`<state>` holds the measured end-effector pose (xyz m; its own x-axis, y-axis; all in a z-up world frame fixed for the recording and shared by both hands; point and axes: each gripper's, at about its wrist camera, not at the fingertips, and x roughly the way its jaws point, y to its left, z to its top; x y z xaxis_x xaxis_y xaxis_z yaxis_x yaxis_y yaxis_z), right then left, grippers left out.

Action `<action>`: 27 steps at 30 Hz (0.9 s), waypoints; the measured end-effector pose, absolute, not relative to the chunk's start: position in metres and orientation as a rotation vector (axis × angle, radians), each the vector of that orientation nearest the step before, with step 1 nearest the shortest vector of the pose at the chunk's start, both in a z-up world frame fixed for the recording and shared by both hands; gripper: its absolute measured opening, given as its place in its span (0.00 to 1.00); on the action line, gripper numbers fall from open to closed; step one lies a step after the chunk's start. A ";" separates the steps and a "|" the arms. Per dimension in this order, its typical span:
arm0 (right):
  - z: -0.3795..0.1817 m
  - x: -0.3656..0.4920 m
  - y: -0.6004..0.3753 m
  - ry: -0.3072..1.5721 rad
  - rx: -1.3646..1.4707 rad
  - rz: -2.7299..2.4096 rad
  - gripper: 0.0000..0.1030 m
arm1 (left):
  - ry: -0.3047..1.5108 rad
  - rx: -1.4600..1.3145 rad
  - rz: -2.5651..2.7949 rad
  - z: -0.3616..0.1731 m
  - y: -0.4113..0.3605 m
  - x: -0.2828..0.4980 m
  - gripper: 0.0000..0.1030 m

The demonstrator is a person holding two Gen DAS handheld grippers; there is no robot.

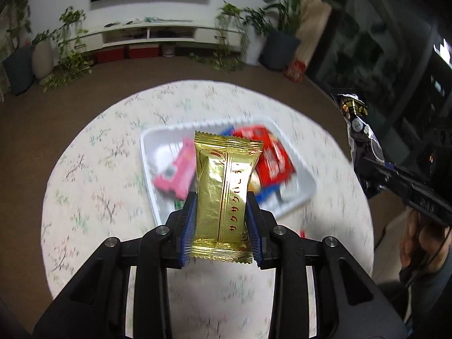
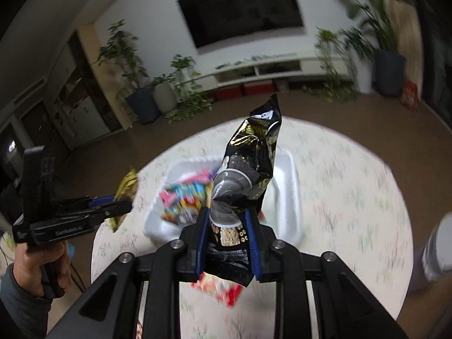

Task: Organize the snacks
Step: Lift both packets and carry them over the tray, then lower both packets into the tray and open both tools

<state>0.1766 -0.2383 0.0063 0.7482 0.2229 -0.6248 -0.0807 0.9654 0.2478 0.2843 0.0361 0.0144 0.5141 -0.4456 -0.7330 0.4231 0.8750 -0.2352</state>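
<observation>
My left gripper (image 1: 221, 197) is shut on a gold snack packet (image 1: 226, 186) with red lettering, held upright above the round table. Behind it lies a white tray (image 1: 149, 147) with a pink packet (image 1: 175, 172) and red packets (image 1: 268, 152) inside. My right gripper (image 2: 226, 214) is shut on a black snack bag (image 2: 251, 158) that stands up over the same white tray (image 2: 288, 192), which holds colourful packets (image 2: 183, 197). In the right wrist view the left gripper (image 2: 121, 202) shows at the left with the gold packet (image 2: 127, 186). The black bag (image 1: 358, 124) also appears at the right edge of the left wrist view.
The round table wears a floral cloth (image 1: 99, 183). A red and white packet (image 2: 223, 288) lies on the cloth below my right gripper. A person's hand (image 2: 36, 265) holds the left gripper's handle. Potted plants (image 1: 67, 45) and a low white cabinet (image 1: 158, 32) stand beyond the brown floor.
</observation>
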 end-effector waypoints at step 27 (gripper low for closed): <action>-0.066 0.309 -0.156 1.011 -0.060 0.269 0.27 | 1.026 -0.082 -0.445 -0.061 0.020 0.391 0.30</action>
